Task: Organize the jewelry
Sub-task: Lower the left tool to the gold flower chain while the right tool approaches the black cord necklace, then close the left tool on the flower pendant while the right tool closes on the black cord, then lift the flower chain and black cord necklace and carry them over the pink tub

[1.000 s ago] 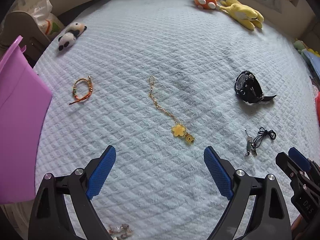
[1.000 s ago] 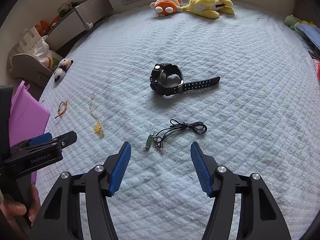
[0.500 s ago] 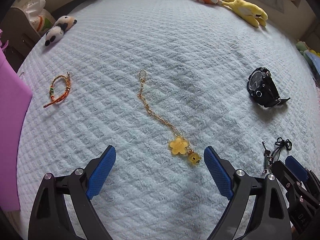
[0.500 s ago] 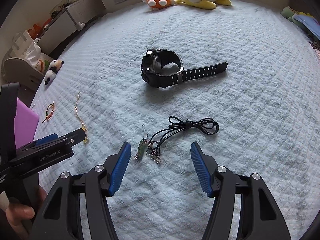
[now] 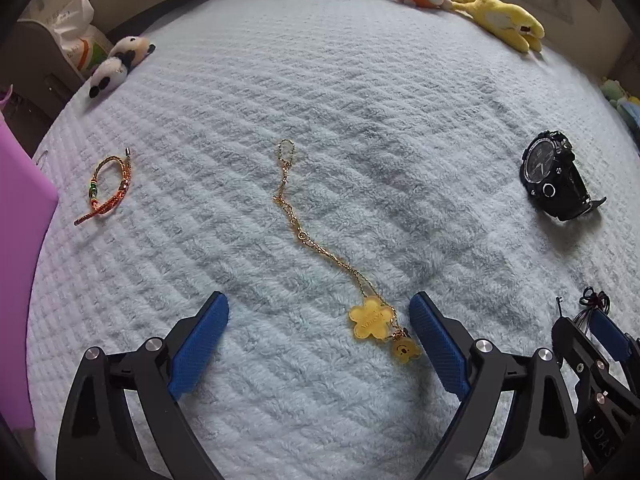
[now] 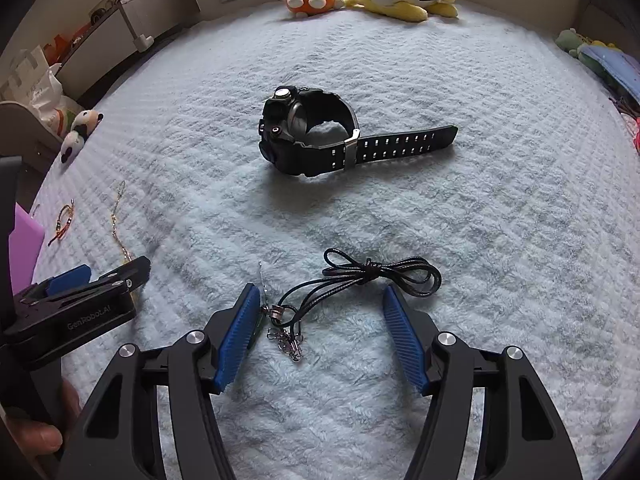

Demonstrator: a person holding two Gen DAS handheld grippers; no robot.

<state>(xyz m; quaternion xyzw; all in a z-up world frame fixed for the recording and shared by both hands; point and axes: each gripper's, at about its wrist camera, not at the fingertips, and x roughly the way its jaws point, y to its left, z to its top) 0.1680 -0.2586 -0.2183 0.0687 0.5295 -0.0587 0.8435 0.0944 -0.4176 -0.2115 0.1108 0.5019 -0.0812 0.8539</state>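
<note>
Gold chain [image 5: 320, 248] lies between open left hand-held gripper [image 5: 319, 330] fingers.

Soft even daylight, faint shadows, sharp focus, strong fisheye edges

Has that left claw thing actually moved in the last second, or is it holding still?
Yes. The left gripper has come down and forward: the gold chain on the blanket now lies nearer, its yellow charms between the open jaws.
</note>
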